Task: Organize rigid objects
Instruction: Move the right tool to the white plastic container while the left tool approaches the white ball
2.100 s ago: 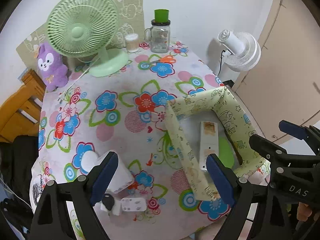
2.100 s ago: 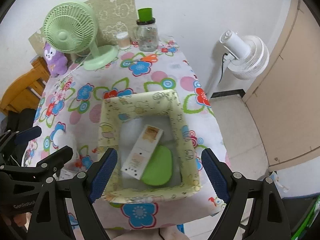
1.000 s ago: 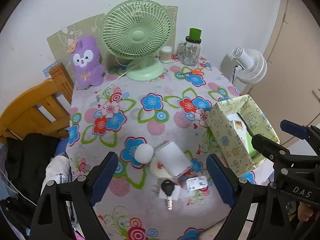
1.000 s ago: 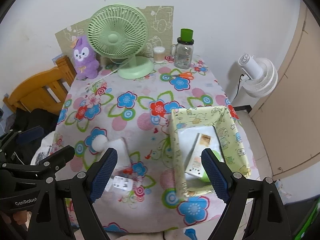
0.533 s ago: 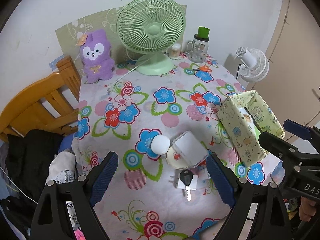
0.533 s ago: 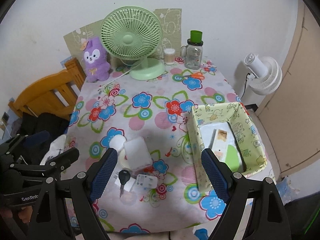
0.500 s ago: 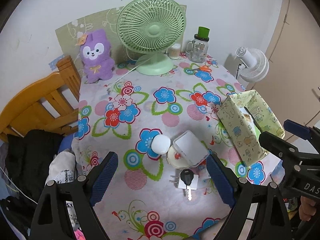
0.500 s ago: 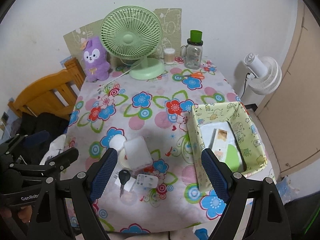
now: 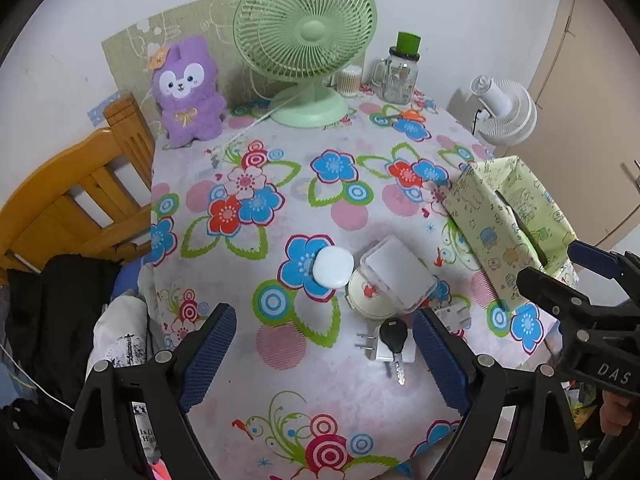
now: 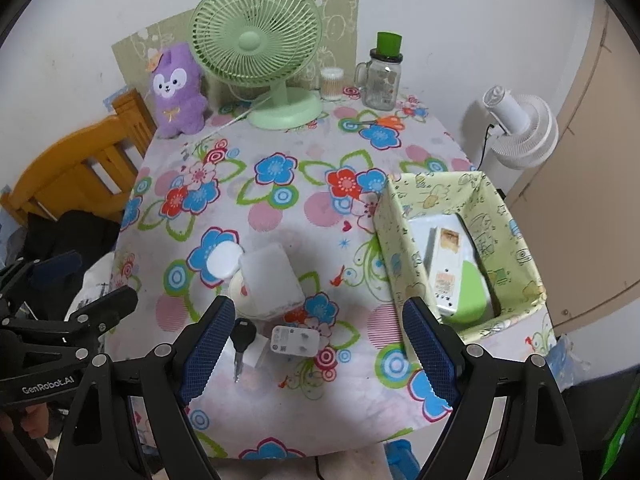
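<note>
Flower-patterned cloth covers the table [image 10: 280, 200]. Near the green box [image 10: 404, 240], loose items are clustered: key [image 10: 243, 338], charger [image 10: 295, 341], clear case [image 10: 272, 280]. Both grippers [image 9: 324, 364] [image 10: 316, 354] are held empty above them, jaws wide, presumably for picking.

A table covered by a flowered cloth [image 10: 280, 216] in blue, red, pink and green. Along its far edge stand a purple plush toy [image 10: 176, 88], a green desk fan [image 10: 260, 56], a small jar of cotton swabs [image 10: 331, 83] and a glass mug jar with a green lid [image 10: 382, 76]. At the right edge sits an open box wrapped in pale green paper [image 10: 400, 236]. Near the front lie a white round case [image 9: 333, 267], a clear plastic box [image 9: 398, 274] resting on a cream round tin [image 9: 366, 300], a black-headed key [image 9: 394, 344] on a white plug adapter [image 9: 374, 349], and a second white adapter [image 10: 295, 341].
</note>
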Action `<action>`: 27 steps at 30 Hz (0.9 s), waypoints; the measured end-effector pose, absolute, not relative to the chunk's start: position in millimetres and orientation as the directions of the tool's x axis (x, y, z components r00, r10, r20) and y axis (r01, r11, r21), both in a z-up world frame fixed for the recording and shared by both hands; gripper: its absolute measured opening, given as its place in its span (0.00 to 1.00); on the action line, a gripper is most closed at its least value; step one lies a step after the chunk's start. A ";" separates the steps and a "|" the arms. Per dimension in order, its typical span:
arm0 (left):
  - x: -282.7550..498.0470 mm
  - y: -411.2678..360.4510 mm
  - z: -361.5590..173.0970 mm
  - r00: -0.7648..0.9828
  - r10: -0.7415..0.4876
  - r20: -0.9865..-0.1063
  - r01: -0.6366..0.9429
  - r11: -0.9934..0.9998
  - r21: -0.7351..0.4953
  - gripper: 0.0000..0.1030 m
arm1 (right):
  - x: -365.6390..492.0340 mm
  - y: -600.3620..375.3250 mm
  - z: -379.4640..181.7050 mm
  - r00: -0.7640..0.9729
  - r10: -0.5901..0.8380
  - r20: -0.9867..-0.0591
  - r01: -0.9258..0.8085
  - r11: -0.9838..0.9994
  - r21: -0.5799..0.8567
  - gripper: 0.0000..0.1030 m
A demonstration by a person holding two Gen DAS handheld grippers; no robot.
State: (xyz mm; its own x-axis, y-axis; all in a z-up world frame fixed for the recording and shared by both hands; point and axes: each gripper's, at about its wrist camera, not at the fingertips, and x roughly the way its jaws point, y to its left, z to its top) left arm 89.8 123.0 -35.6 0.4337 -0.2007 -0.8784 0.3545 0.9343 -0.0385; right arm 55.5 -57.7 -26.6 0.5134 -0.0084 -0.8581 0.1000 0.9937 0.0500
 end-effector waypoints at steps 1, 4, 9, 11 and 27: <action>91.7 122.8 -38.1 0.429 -0.199 -0.881 0.356 0.934 -0.038 0.89 | 56.4 -56.3 -28.6 0.510 -0.012 -0.860 0.100 0.994 0.046 0.85; 96.4 120.4 -45.4 0.421 -0.190 -0.887 0.365 0.931 -0.027 0.89 | 60.8 -54.3 -36.8 0.499 -0.005 -0.866 0.098 0.994 0.051 0.85; 104.2 115.6 -59.5 0.411 -0.185 -0.893 0.379 0.925 -0.017 0.89 | 71.1 -51.8 -50.7 0.476 0.015 -0.880 0.081 0.995 0.060 0.85; 108.4 113.6 -65.8 0.404 -0.178 -0.897 0.383 0.924 -0.010 0.89 | 77.4 -51.0 -57.0 0.463 0.018 -0.886 0.075 0.995 0.059 0.85; 140.5 110.0 -107.7 0.371 -0.172 -0.913 0.457 0.889 0.018 0.86 | 113.8 -39.8 -96.3 0.417 0.039 -0.908 0.027 0.998 0.055 0.85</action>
State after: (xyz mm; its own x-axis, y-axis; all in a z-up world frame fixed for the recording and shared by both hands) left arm 140.5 110.0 -107.7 0.3706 -0.1719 -0.9127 0.4567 0.8894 0.0179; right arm 113.8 -39.8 -96.3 0.4167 0.0386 -0.9082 0.0269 0.9981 0.0548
